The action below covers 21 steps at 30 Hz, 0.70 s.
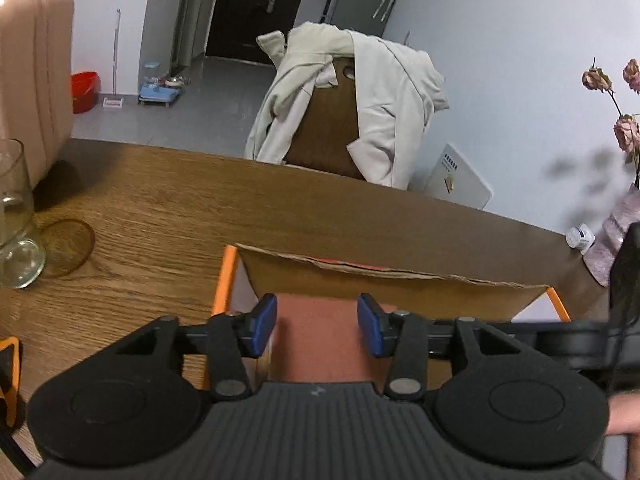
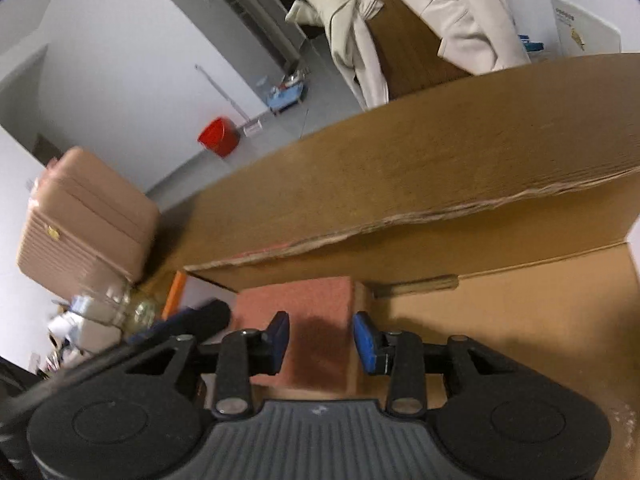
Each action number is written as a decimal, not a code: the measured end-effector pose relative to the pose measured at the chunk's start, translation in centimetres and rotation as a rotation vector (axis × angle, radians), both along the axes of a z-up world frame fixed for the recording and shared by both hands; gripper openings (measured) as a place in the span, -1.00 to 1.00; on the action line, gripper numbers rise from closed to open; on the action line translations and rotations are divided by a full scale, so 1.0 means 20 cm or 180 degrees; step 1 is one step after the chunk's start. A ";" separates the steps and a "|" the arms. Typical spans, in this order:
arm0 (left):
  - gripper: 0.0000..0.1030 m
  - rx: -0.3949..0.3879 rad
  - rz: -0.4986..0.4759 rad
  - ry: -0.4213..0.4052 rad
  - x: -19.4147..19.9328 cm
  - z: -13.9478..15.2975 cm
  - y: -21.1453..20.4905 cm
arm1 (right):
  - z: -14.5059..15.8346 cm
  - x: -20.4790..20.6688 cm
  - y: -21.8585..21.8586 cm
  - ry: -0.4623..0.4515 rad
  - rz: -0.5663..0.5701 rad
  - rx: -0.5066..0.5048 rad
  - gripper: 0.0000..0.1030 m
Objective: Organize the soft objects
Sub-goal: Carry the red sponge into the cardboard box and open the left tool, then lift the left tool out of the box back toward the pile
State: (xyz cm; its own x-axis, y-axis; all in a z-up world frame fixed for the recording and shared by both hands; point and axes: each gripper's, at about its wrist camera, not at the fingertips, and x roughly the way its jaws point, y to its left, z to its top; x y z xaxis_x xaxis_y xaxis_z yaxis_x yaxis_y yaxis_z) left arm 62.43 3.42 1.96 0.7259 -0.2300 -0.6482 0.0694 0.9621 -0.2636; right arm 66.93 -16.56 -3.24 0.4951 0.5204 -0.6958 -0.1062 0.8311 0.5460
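Two wrist views are shown, both taken above a cardboard box (image 1: 384,280) that stands on a wooden counter (image 1: 152,208). At the far left of the left wrist view, a pink case (image 1: 34,76) is seen on the counter, with a clear glass (image 1: 16,216) just in front of it and an amber glass disc (image 1: 66,246) lying beside the glass. Nearer the middle, the left tool (image 1: 317,326) is held over the open box with its blue fingers (image 1: 262,325) spread apart; nothing is pinched between them. A folded terracotta-pink cloth (image 1: 320,340), the task's soft object, is seen through the gap, lying inside the box below the tool. Whether the fingers touch it cannot be told. An orange rim (image 1: 224,276) is visible along the box's left side. Beyond the counter, a chair (image 1: 324,128) draped with a cream coat (image 1: 384,92) is seen, and at the far right dried pink flowers (image 1: 626,128) stand in a wrapped vase. In the right wrist view, the pink case (image 2: 86,220) appears at left and a red bucket (image 2: 218,136) on the floor behind it. The right tool (image 2: 321,340) is likewise spread over the same cloth (image 2: 304,304), which lies against the left end of the box (image 2: 500,312), with nothing gripped; a shadow is cast on the cloth between the fingers.
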 end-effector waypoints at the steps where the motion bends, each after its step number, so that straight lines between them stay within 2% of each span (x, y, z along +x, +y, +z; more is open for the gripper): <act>1: -0.09 0.0001 -0.0025 0.0000 -0.01 0.01 0.01 | -0.01 -0.01 0.01 -0.0011 0.0032 0.0008 -0.25; 5: 0.08 0.0147 -0.0016 -0.0066 -0.09 0.10 0.01 | 0.09 -0.08 0.00 -0.0143 0.0039 0.0000 -0.14; 9: 0.13 0.0265 -0.0050 -0.0187 -0.28 0.27 0.02 | 0.33 -0.25 -0.06 -0.0357 0.0038 -0.0109 -0.02; 10: 0.23 0.0331 -0.0061 -0.0250 -0.35 0.33 0.03 | 0.40 -0.32 -0.08 -0.0441 0.0047 -0.0136 0.02; 13: 0.54 0.0508 -0.0054 -0.0393 -0.55 0.48 0.03 | 0.61 -0.53 -0.16 -0.0712 0.0182 -0.0176 0.38; 15: 0.54 0.0596 -0.0070 -0.0410 -0.70 0.56 0.04 | 0.75 -0.69 -0.22 -0.0896 0.0273 -0.0300 0.49; 17: 0.64 0.0643 -0.0050 -0.0459 -0.86 0.63 0.05 | 0.85 -0.85 -0.28 -0.1059 0.0237 -0.0477 0.55; 21: 0.66 0.0665 -0.0041 -0.0601 -1.19 0.73 0.09 | 1.01 -1.19 -0.41 -0.1359 0.0206 -0.0652 0.70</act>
State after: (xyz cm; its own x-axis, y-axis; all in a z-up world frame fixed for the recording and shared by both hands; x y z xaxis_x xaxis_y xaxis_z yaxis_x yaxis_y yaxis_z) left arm 38.70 5.25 16.62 0.8362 -0.1157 -0.5361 0.1111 0.9930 -0.0410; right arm 43.18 -24.86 16.92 0.7300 0.4330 -0.5287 -0.3405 0.9013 0.2679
